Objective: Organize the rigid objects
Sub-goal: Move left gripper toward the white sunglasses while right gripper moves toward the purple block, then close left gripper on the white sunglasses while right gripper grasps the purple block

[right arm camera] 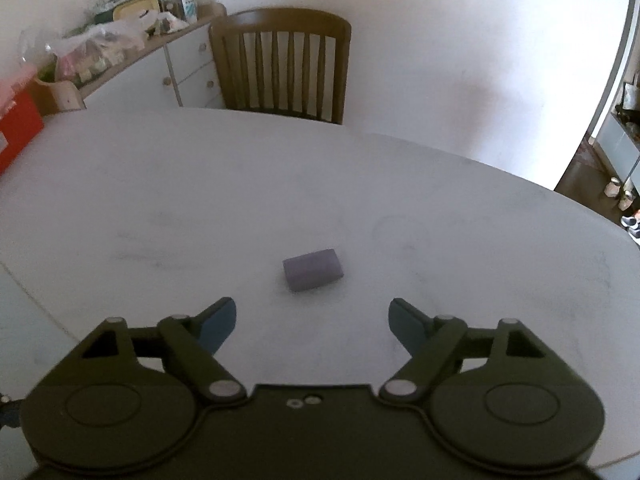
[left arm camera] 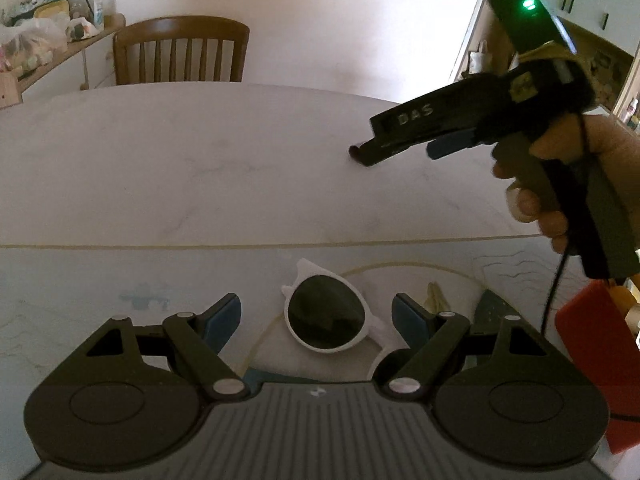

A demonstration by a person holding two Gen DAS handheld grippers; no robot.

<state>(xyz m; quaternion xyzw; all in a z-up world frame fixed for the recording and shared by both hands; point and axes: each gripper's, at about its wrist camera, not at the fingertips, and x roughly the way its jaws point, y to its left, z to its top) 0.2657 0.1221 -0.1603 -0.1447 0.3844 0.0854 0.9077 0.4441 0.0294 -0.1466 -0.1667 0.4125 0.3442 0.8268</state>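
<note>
White-framed sunglasses [left arm camera: 326, 316] with dark lenses lie on a pale mat [left arm camera: 120, 280] at the near side of the white table [left arm camera: 200, 168]. My left gripper [left arm camera: 316, 312] hangs just above them, open, its blue pads [left arm camera: 224, 316] on either side of one lens and not touching it. In the right wrist view a small purple block [right arm camera: 313, 270] lies alone on the table [right arm camera: 480, 240]. My right gripper [right arm camera: 312, 314] is open a little short of it, with nothing between its fingers. From the left wrist view, that right gripper [left arm camera: 394, 151] is seen in a hand [left arm camera: 560, 184] over the table.
A wooden chair [right arm camera: 282, 64] stands at the far side of the table. A cluttered sideboard [right arm camera: 120, 40] runs along the wall on the left. A red box [right arm camera: 16, 132] sits at the table's left edge. A red object [left arm camera: 588, 356] is close on the right of my left gripper.
</note>
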